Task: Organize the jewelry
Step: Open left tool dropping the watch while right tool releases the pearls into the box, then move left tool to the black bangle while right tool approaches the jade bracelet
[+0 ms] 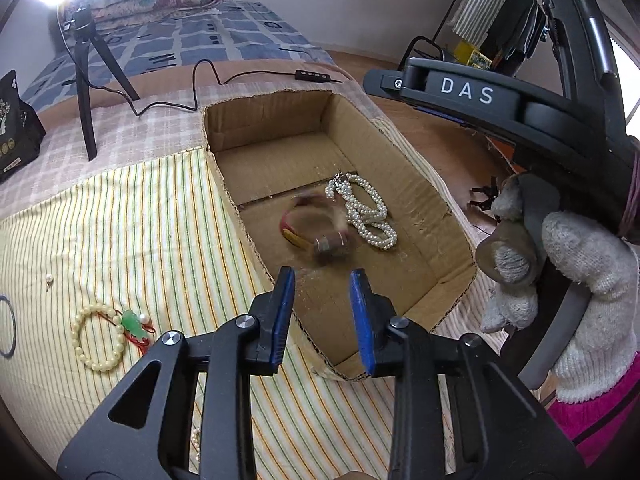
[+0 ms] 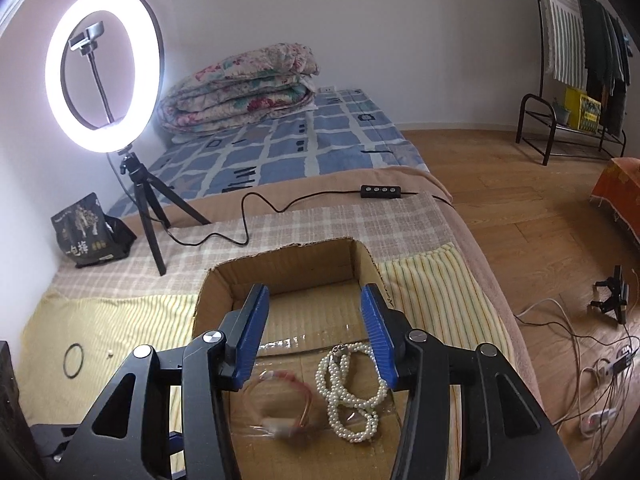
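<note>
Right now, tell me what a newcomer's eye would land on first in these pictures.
The glowing ring light on its tripod at the far left dominates. Next comes the open cardboard box on the striped cloth, holding a white pearl necklace beside a blurred red bracelet. A cream bead bracelet with a green charm lies outside on the cloth, left of the open left gripper.

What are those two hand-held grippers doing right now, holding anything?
Left hand-held gripper: open, holding nothing, above the cardboard box.
Right hand-held gripper: open, holding nothing.
</note>
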